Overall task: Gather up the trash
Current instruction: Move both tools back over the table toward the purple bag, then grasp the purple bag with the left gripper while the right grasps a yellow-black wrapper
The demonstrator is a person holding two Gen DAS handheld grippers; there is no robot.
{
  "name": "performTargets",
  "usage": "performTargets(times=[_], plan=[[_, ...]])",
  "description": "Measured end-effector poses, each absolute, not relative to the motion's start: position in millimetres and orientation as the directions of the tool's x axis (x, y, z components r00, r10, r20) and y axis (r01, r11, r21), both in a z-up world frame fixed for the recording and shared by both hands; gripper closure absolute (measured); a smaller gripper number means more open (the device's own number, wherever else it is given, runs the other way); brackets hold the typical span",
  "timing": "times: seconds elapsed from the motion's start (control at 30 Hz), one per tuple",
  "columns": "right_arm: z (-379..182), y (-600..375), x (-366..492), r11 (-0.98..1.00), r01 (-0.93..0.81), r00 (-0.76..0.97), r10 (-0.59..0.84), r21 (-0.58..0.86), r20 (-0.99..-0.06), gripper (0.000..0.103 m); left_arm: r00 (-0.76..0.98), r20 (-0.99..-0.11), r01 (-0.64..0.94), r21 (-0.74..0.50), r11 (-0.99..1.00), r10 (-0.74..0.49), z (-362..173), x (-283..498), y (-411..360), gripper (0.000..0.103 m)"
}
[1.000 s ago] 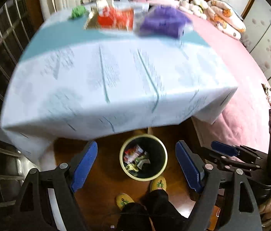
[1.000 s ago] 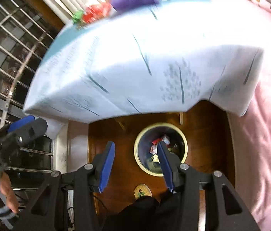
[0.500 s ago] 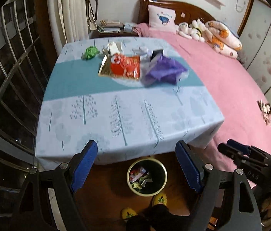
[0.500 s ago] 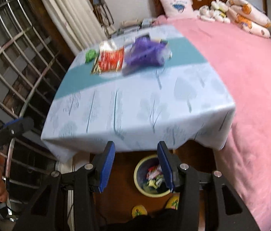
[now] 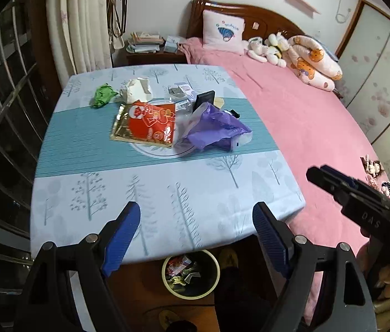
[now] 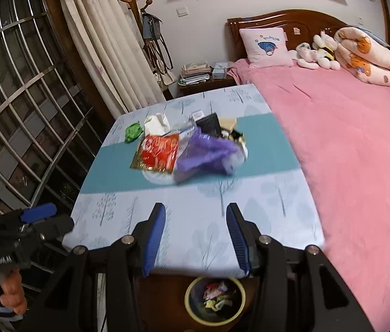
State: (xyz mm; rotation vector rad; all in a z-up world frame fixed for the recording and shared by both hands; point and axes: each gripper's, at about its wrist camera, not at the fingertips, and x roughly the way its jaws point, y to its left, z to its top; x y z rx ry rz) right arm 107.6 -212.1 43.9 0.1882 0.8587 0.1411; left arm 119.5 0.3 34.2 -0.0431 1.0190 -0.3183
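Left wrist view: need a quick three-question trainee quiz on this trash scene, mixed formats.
1. True or false: the left gripper has something between its jaws.
2. Multiple choice: the crumpled green wrapper lies A) in the bin, B) on the bed, C) on the tablecloth, apart from the red packet.
3. Fill in: the purple plastic bag lies on the ____ band of the tablecloth.

Key: 1 false; 2 C; 3 teal.

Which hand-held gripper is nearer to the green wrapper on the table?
Left, though only slightly. The left hand-held gripper hovers over the table's near edge, on the green wrapper side. The right hand-held gripper hovers nearer the bed.
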Motion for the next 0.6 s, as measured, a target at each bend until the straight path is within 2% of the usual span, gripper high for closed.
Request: performTargets(times=[0.17,0.33,0.6], plan=[[29,-248,173,0.964,-0.117,0.608,0.258,0.237,-0.751,0.057,0.463,-0.852,0.178,-0.179,0.967,-0.243,20,174,-43,0.021],[3,-293,244,0.941,-0.156,0.509,0.336,0.299,-0.792,0.057,0.392,-0.888,0.072,-0.231,0.970,-0.241,-4,233,-90,0.021],[-33,-328,323,0.897,-0.274,0.376,0.432,0.347,-0.820,0.057,0.317,-0.914,-0.192,-0.323,0.927,-0.253,-48,302,-121,0.021]])
